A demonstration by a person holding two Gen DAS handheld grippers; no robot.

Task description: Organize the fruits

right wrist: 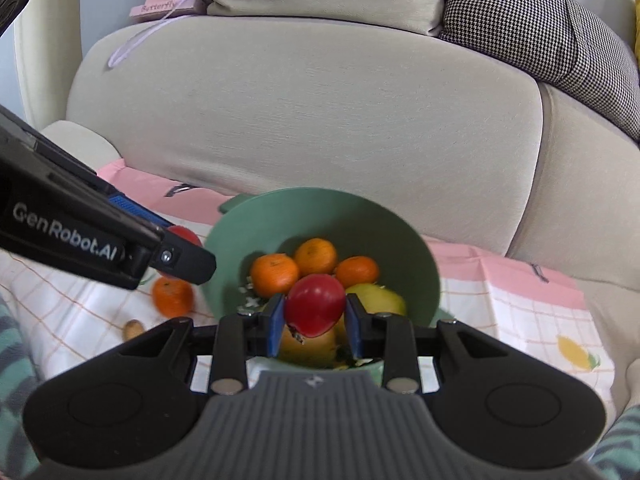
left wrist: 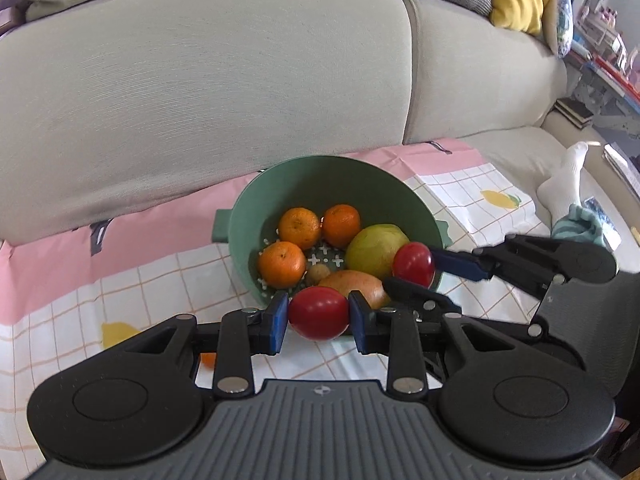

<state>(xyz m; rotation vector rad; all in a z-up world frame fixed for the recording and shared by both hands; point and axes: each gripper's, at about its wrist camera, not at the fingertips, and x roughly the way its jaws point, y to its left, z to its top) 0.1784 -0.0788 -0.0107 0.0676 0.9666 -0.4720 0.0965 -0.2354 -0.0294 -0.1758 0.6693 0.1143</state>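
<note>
A green bowl [left wrist: 280, 196] sits on a checked cloth and holds three oranges [left wrist: 299, 227], a yellow-green fruit [left wrist: 372, 250], a mango-like fruit [left wrist: 360, 282] and a small brown fruit [left wrist: 318, 273]. My left gripper [left wrist: 319, 314] is shut on a red fruit [left wrist: 319, 312] just in front of the bowl's near rim. My right gripper [right wrist: 314, 314] is shut on another red fruit [right wrist: 315, 305] and holds it over the bowl [right wrist: 256, 232]. In the left wrist view the right gripper [left wrist: 414, 268] comes in from the right with its red fruit [left wrist: 413, 264].
An orange [right wrist: 173, 296] and a small brown fruit [right wrist: 134, 329] lie on the cloth [right wrist: 500, 296] left of the bowl. A beige sofa back [left wrist: 200, 80] rises right behind the bowl. A foot in a white sock [left wrist: 564, 184] rests at the right.
</note>
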